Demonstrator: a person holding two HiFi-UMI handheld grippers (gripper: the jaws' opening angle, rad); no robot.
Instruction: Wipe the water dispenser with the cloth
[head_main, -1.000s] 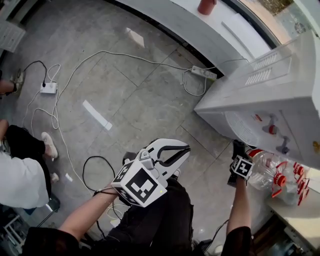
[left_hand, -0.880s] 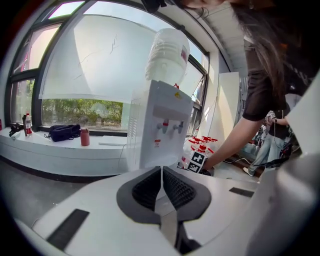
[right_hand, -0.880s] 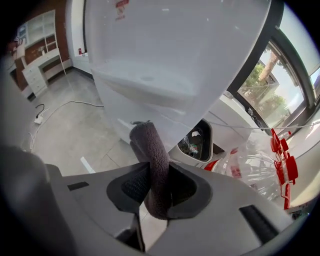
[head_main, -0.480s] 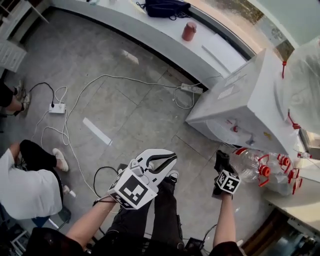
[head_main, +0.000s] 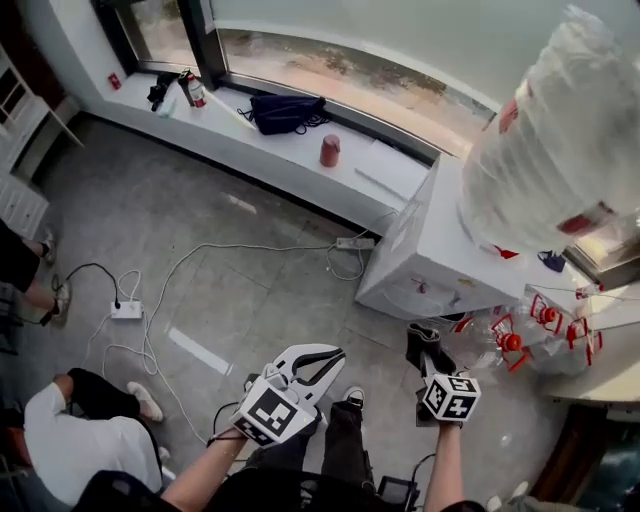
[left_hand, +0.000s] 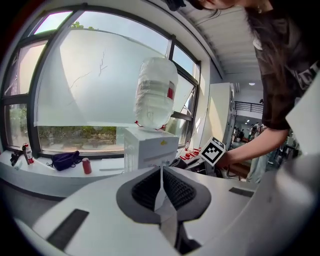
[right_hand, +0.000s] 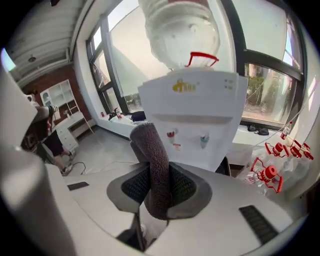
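Change: since a second ago the head view has tipped up, bringing in the window sill (head_main: 225, 120) and the bottle (head_main: 560, 150) upended on the water dispenser (head_main: 440, 250)
Right fingers: I have the right gripper (right_hand: 159, 187) clamped on the dark cloth (right_hand: 151, 150), which stands up between the pads
Left fingers: left gripper (left_hand: 161, 172) pressed together, nothing in it
Cloth to target: facing the dispenser's front, near it, short of touching
Writing: yellow logo (right_hand: 184, 87) on the dispenser's top panel, too small for me to read; red label (left_hand: 171, 93) on the bottle, likewise
Beside: empty bottles (right_hand: 272, 170) with red caps next to the dispenser
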